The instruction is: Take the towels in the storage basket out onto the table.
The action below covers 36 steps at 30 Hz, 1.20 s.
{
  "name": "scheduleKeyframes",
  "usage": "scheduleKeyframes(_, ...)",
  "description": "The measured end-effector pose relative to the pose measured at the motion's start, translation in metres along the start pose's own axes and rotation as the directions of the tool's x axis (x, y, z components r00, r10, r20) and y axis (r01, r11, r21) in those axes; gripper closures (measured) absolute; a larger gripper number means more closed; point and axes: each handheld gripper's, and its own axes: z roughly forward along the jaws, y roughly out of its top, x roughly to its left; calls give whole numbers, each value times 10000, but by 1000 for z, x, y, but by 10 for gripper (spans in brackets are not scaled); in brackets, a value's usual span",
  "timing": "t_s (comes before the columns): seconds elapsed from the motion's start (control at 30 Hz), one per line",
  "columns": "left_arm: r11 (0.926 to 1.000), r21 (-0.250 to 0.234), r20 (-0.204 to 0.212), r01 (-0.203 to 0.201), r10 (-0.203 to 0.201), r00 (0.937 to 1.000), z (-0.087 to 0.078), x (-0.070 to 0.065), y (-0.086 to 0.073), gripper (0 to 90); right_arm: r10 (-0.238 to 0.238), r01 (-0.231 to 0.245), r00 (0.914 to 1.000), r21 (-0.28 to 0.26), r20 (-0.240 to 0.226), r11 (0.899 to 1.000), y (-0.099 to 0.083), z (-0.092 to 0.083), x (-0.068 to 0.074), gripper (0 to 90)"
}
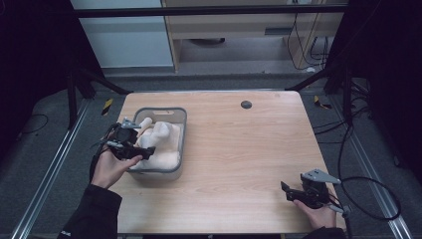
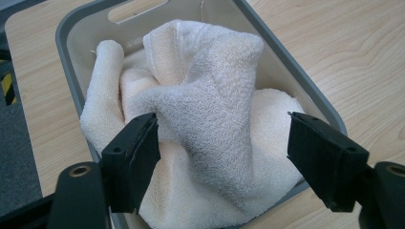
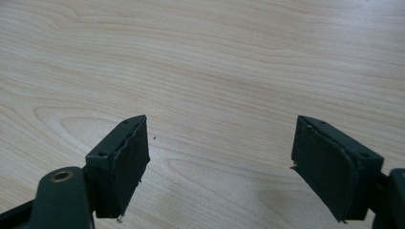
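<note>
Cream terry towel (image 2: 200, 109) lies bunched in the grey bin (image 2: 305, 83), a fold between the left gripper (image 2: 222, 143)'s spread jaws but not pinched. Nothing lifted yet. The right gripper (image 3: 219, 157) gapes, idle, over bare table (image 3: 215, 57).

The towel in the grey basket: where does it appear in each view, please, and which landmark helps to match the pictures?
High view: the towel lies left of centre, inside the grey basket.
Left gripper view: the towel takes the middle, bunched up inside the grey basket.
Right gripper view: not in it.
Shared landmark: the wooden table.
</note>
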Motion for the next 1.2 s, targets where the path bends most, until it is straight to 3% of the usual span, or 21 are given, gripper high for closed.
scheduleKeyframes(0.7, 9969, 783, -206, 101, -85, 9998, 27, 2, -2, 274, 32, -30, 9999, 144, -100, 9999, 0, 1, 0, 201)
scheduleKeyframes(1.0, 9949, 922, -164, 402, -388, 9991, 40, 2, -5, 350, 18, -15, 9999, 241, -134, 9997, -1, 2, 1, 199)
scheduleKeyframes(1.2, 9931, 1063, -61, 485, -482, 9988, 44, 2, -4, 484, -92, 94, 9999, 227, -109, 9997, -1, 2, 0, 198)
